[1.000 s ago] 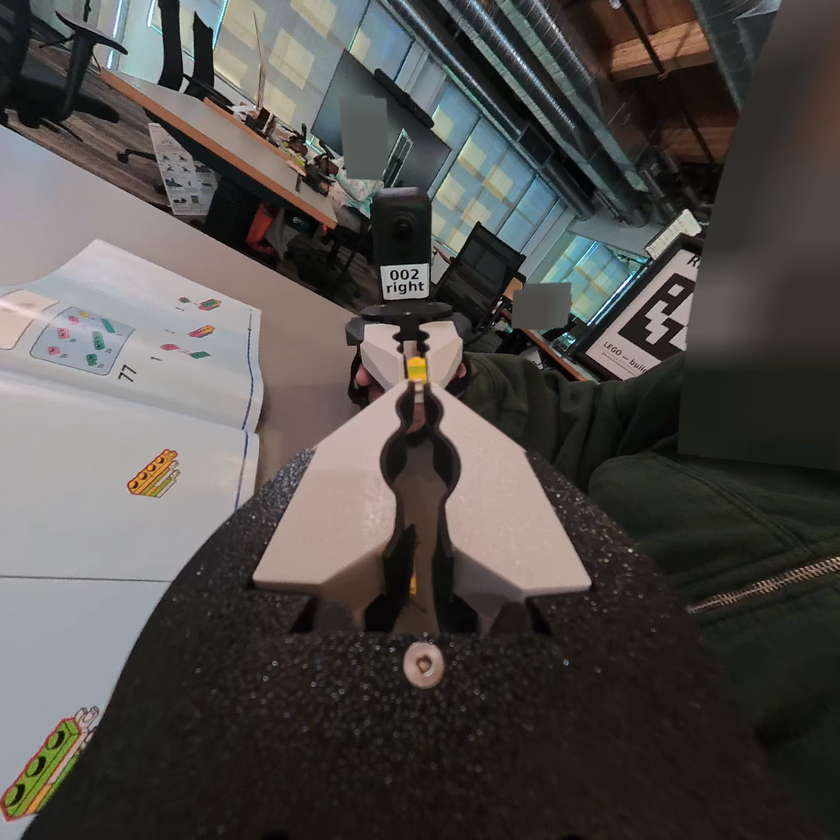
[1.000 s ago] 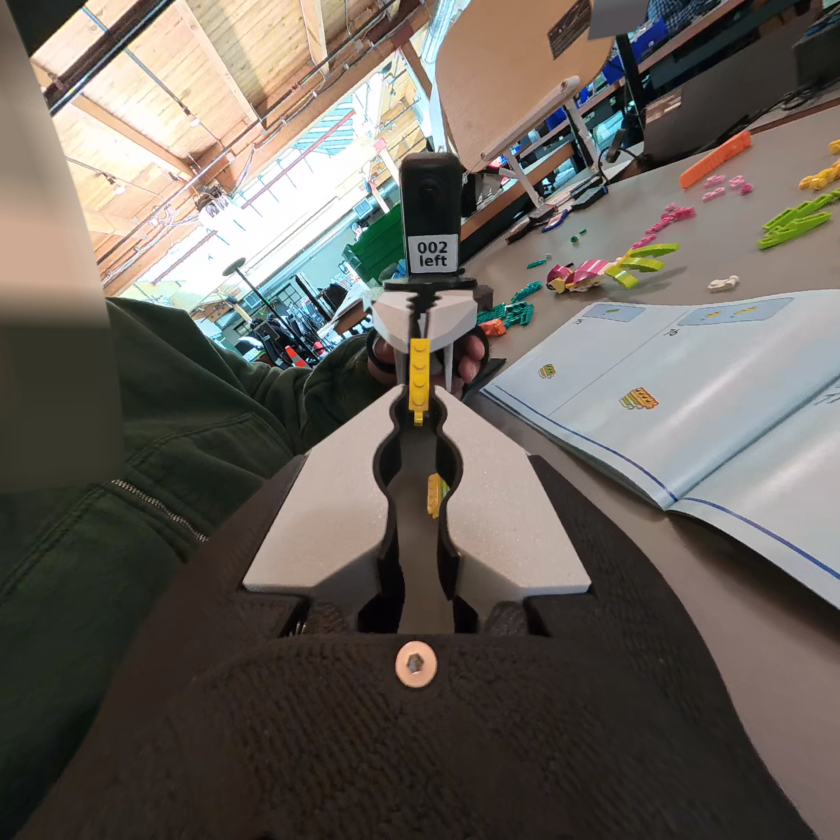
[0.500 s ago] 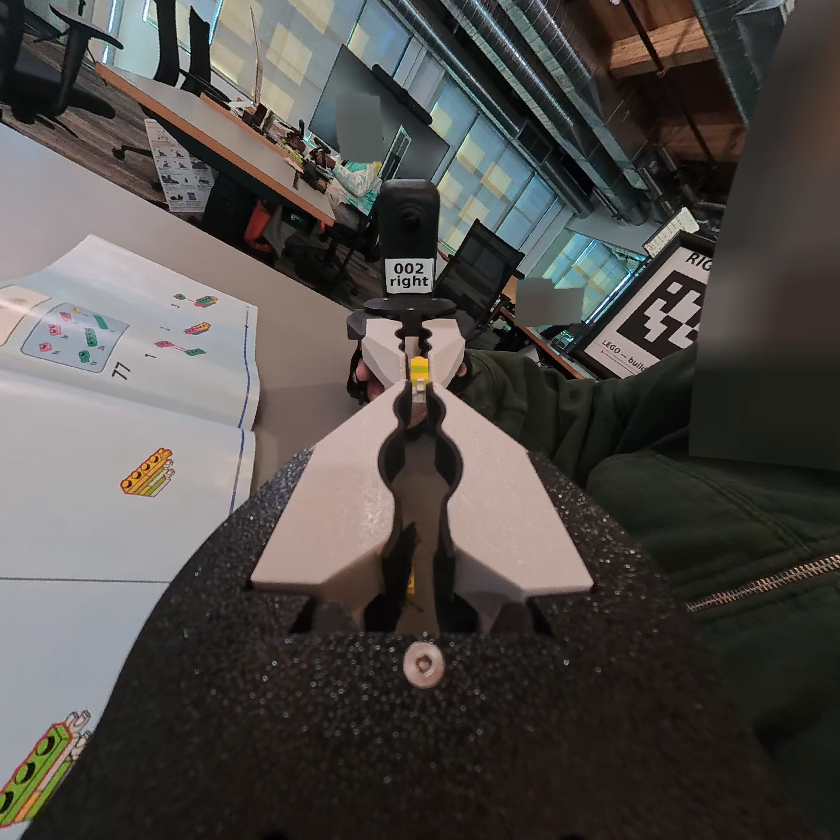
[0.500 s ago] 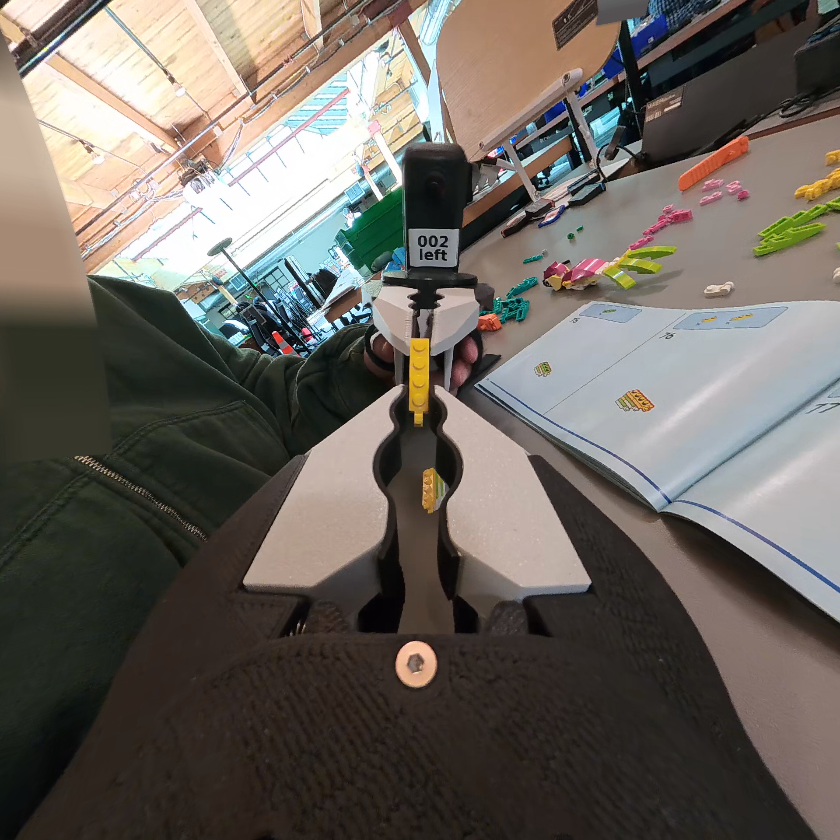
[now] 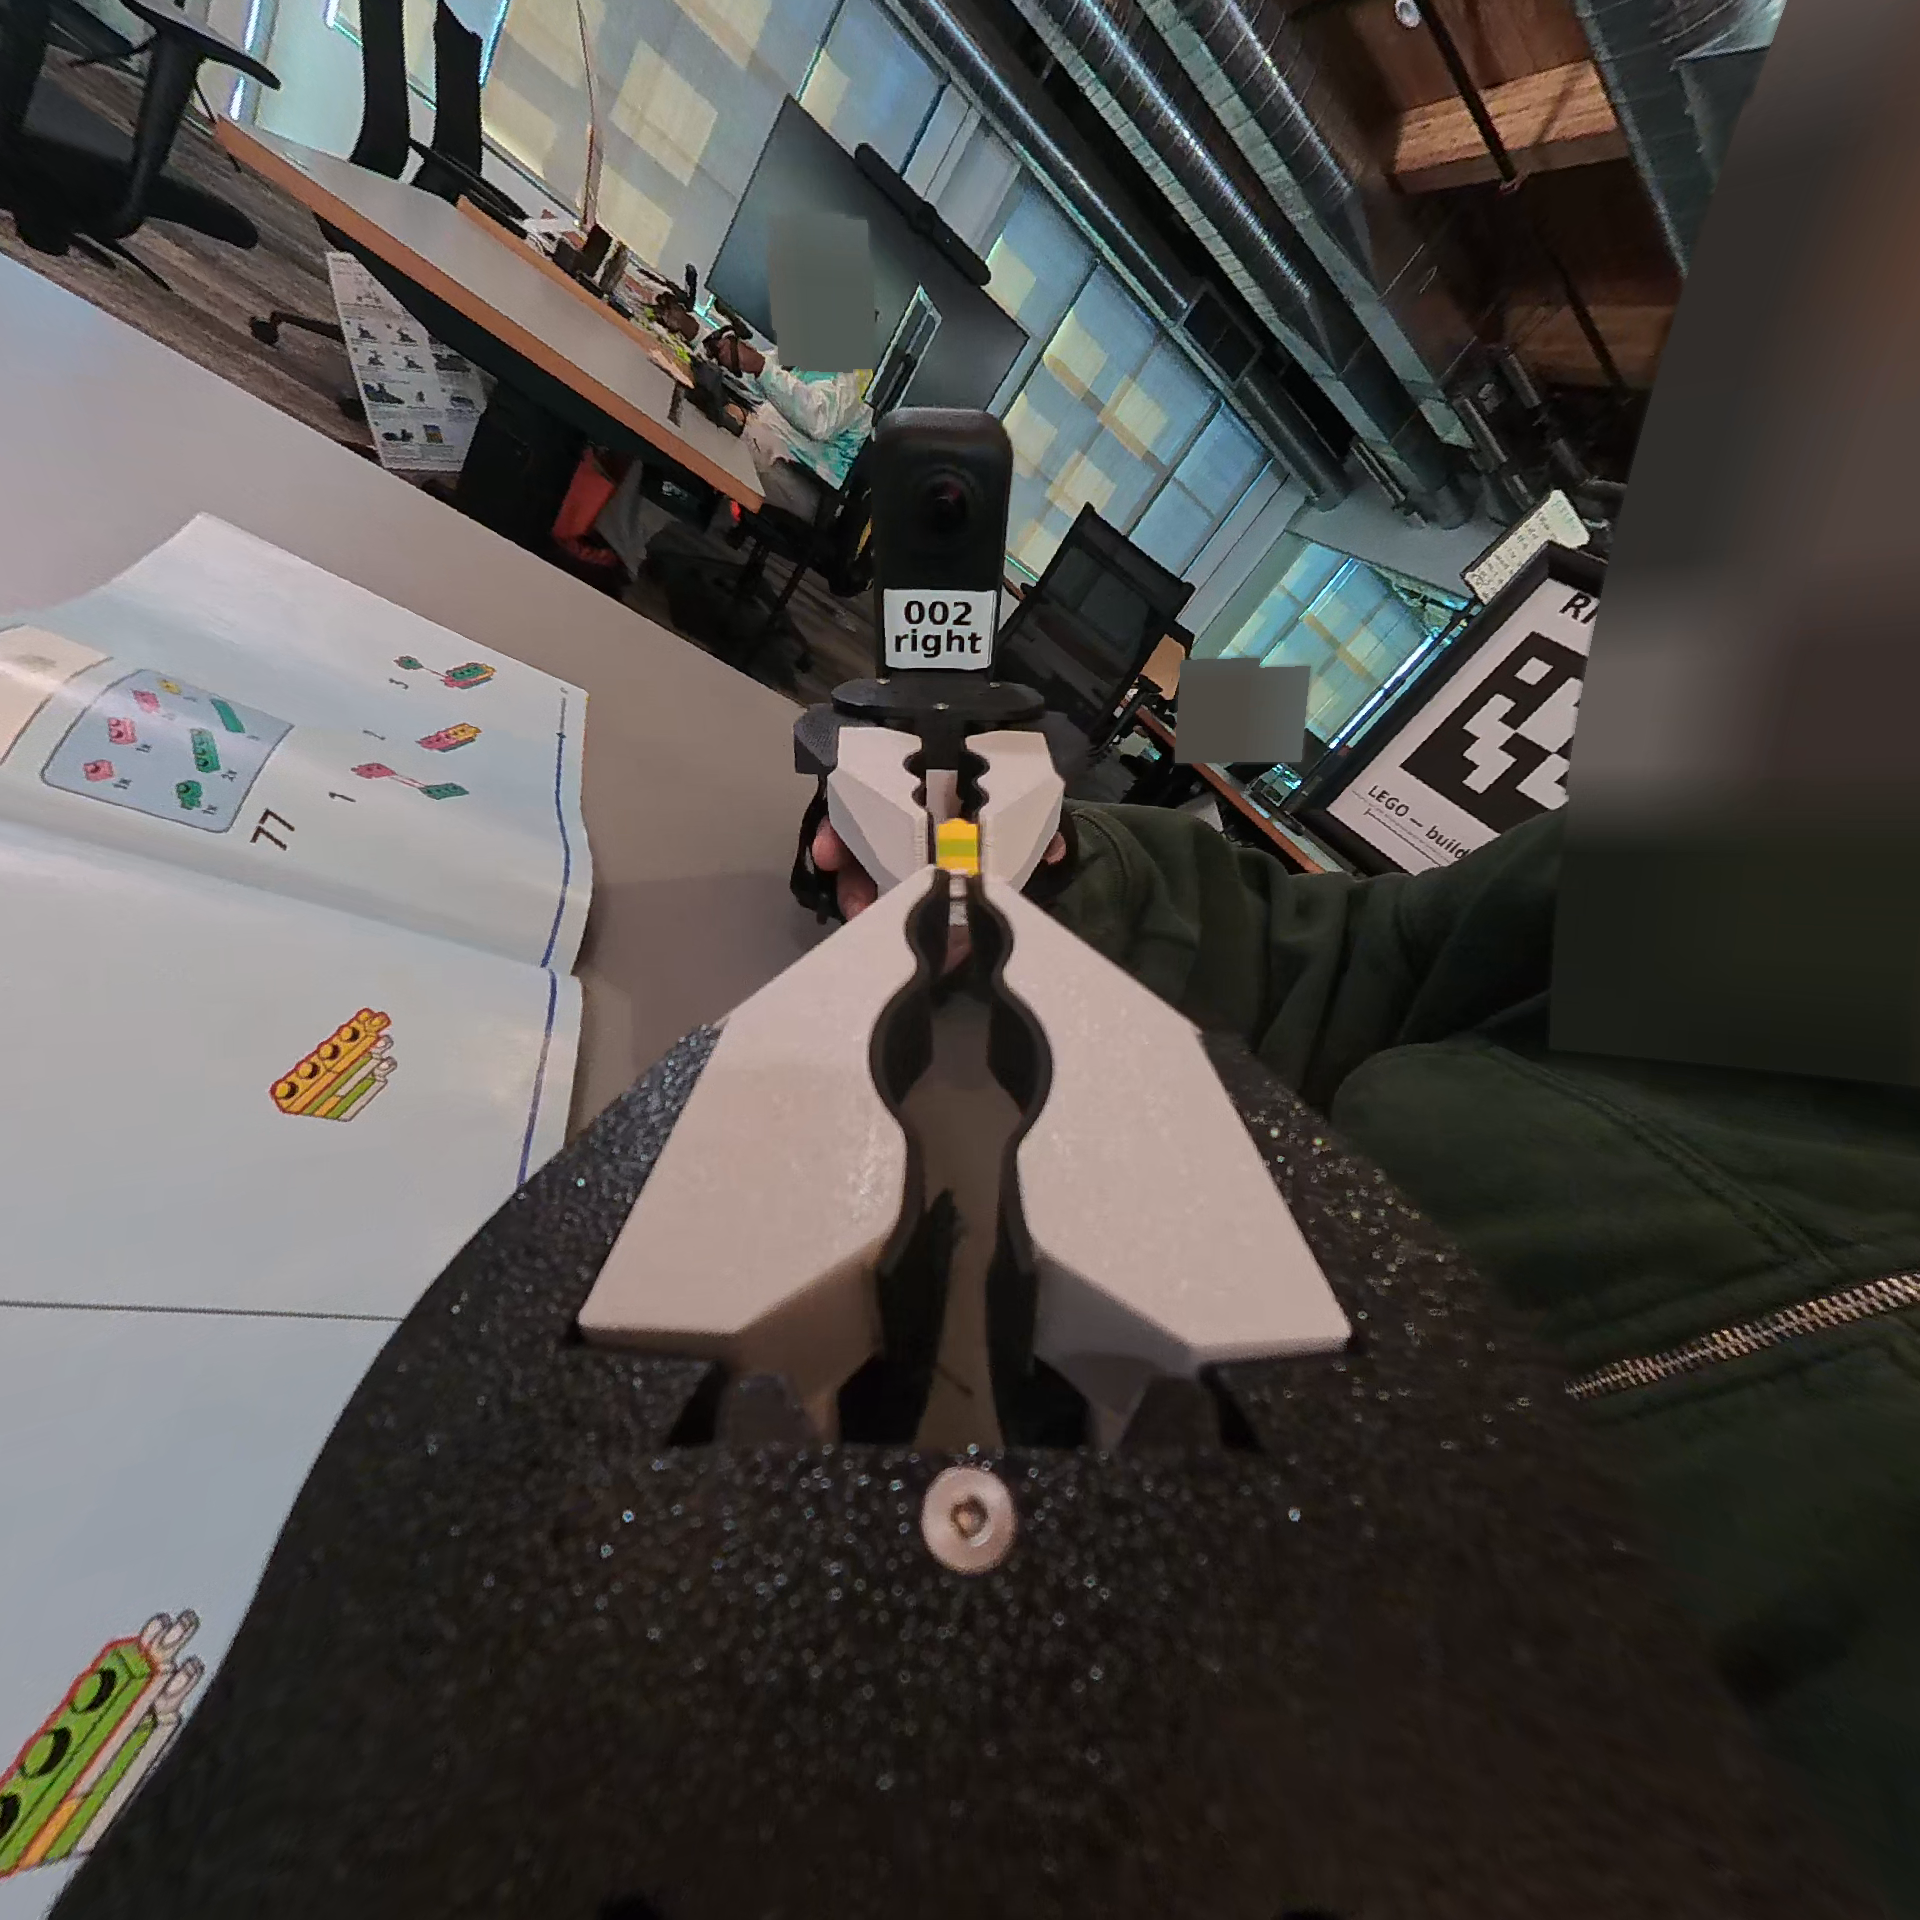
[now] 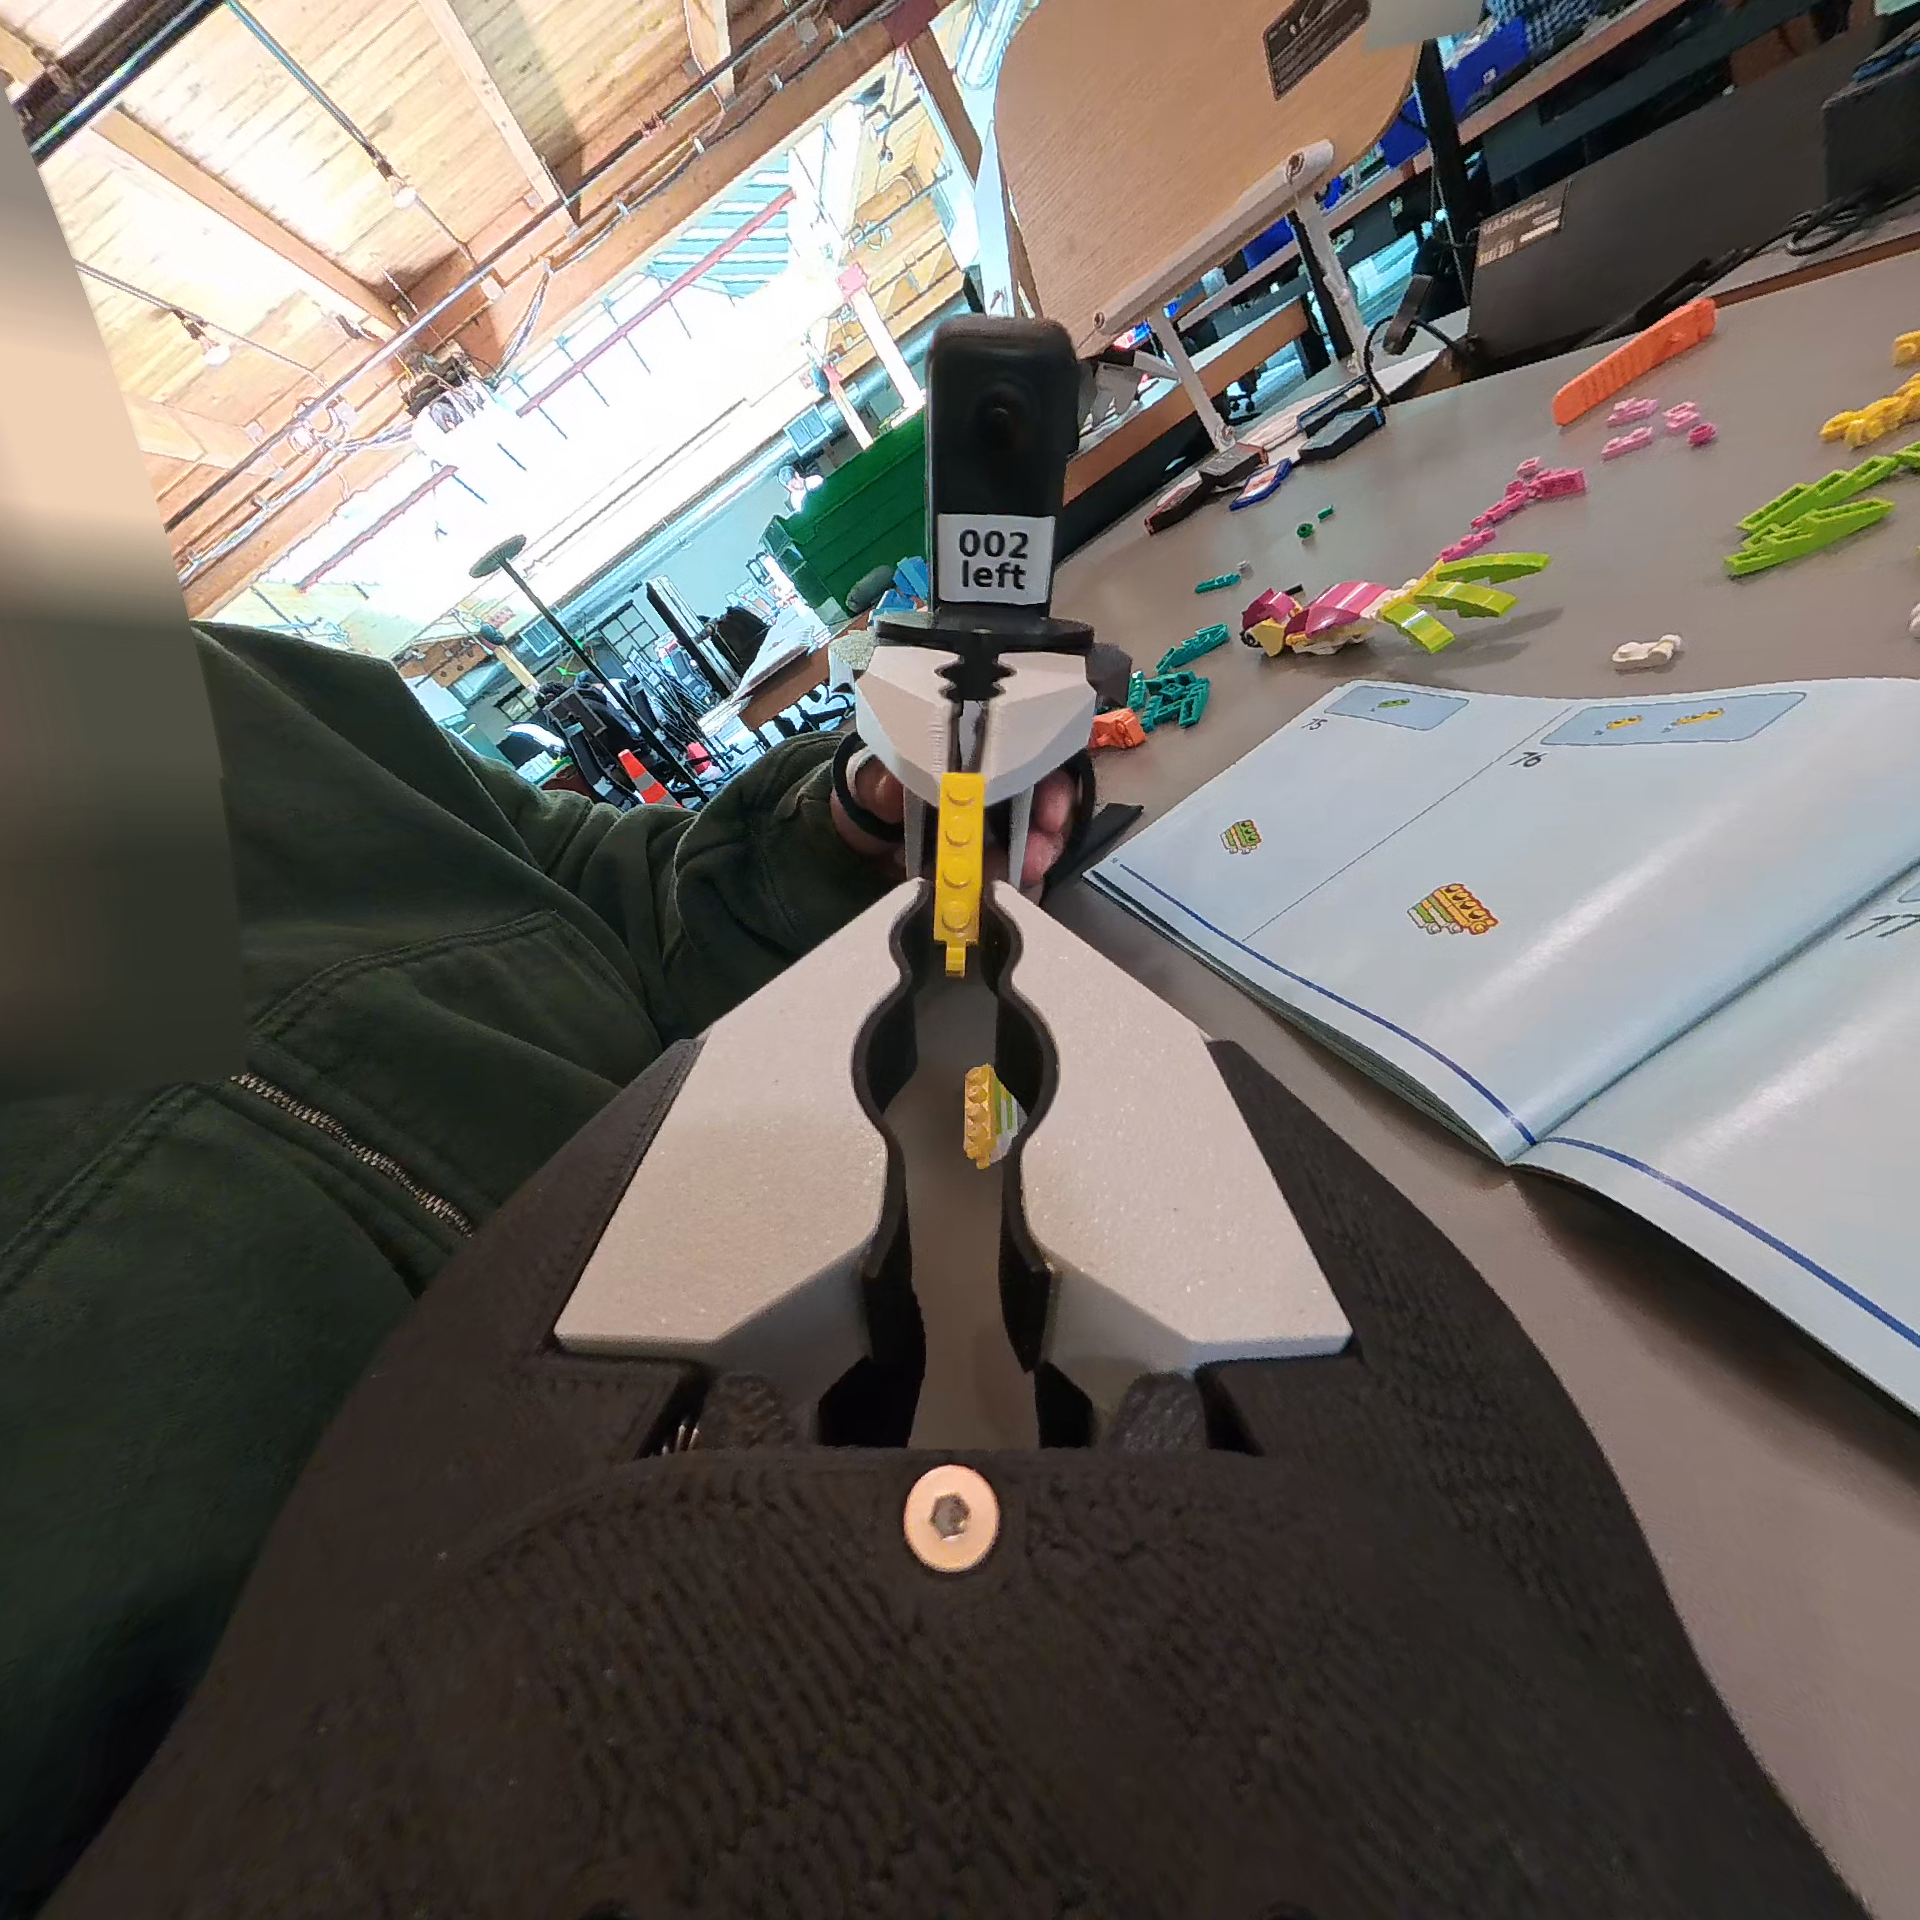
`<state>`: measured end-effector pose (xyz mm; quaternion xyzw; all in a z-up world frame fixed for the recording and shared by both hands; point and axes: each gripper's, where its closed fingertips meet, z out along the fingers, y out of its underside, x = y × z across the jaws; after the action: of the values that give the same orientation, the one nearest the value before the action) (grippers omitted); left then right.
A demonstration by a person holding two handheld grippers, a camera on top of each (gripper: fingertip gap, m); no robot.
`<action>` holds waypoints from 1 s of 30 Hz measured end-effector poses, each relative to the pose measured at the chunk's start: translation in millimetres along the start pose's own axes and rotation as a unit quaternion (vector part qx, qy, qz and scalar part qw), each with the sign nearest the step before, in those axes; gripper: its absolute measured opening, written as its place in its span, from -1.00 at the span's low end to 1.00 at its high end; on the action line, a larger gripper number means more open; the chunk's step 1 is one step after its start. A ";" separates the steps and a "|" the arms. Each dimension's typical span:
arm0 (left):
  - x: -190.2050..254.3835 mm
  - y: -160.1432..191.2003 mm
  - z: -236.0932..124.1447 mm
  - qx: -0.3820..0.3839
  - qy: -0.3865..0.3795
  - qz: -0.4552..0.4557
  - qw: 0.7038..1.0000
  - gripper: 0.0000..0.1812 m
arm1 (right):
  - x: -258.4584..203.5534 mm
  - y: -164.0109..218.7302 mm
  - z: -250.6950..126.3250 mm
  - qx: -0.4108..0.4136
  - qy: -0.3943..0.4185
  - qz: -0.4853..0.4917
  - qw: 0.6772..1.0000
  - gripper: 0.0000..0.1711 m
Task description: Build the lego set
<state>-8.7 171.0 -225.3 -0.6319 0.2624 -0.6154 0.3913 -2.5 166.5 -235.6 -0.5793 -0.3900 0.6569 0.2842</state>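
My two grippers meet tip to tip above the table edge. In the left wrist view my left gripper (image 5: pixel 956 902) is shut on a small Lego stack (image 5: pixel 956 844), seen end-on as yellow over green with a white bit below. The right gripper (image 5: pixel 956 821) faces it and pinches the same stack from the far side. In the right wrist view my right gripper (image 6: pixel 956 914) is shut on the stack's long yellow plate (image 6: pixel 958 852), studs toward the camera. The left gripper (image 6: pixel 966 790) holds its far end.
An open instruction booklet (image 5: pixel 260 935) lies on the grey table (image 6: pixel 1455 1351), to the right in the right wrist view (image 6: pixel 1558 883). Beyond it lie a small bird model (image 6: pixel 1320 618), lime pieces (image 6: pixel 1808 520), teal pieces (image 6: pixel 1174 696) and an orange tool (image 6: pixel 1631 364). The person's green jacket (image 6: pixel 312 1039) is close. The grippers are tip to tip, or close to it.
Both grippers stay tip to tip on the stack. The pair has tilted slightly, so the opposite gripper sits a little higher in each view.
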 end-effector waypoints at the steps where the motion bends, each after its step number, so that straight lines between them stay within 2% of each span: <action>1: -0.1 0.3 0.0 -0.001 0.000 0.000 1.000 -0.99 | 0.1 0.3 0.1 0.000 0.000 0.000 1.000 -0.93; 5: -1.3 0.1 -0.4 0.001 -0.001 -0.006 1.000 -0.99 | 0.6 -0.5 0.1 0.003 0.000 0.002 1.000 -0.93; 7: -4.2 -2.8 -2.3 0.010 -0.011 -0.005 1.000 -0.99 | 1.8 -4.2 -1.6 0.014 0.004 0.004 1.000 -0.83; 10: -6.9 -17.6 -10.9 0.054 -0.019 -0.006 0.998 -0.99 | 10.1 -17.2 -11.9 0.049 0.035 -0.017 0.998 -0.71; 12: -9.5 -31.1 -20.6 0.098 -0.026 -0.004 0.995 -0.99 | 20.2 -27.3 -22.7 0.077 0.082 -0.056 0.992 -0.68; 15: -9.6 -49.6 -35.9 0.160 -0.025 -0.004 0.987 -0.99 | 40.1 -43.1 -46.6 0.125 0.196 -0.143 0.962 -0.68; 20: -6.7 -67.8 -53.1 0.220 -0.031 0.015 0.975 -0.99 | 46.9 -67.0 -82.8 0.219 0.295 -0.199 0.909 -0.71; 30: -15.0 -83.9 -79.8 0.295 -0.075 0.034 0.952 -1.00 | 48.1 -66.0 -80.0 0.202 0.316 -0.219 0.901 -0.73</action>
<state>-101.3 216.1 -170.3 -0.5232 0.0598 -0.6026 0.5996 62.9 256.1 -208.0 -0.5866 -0.2555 0.4253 0.6401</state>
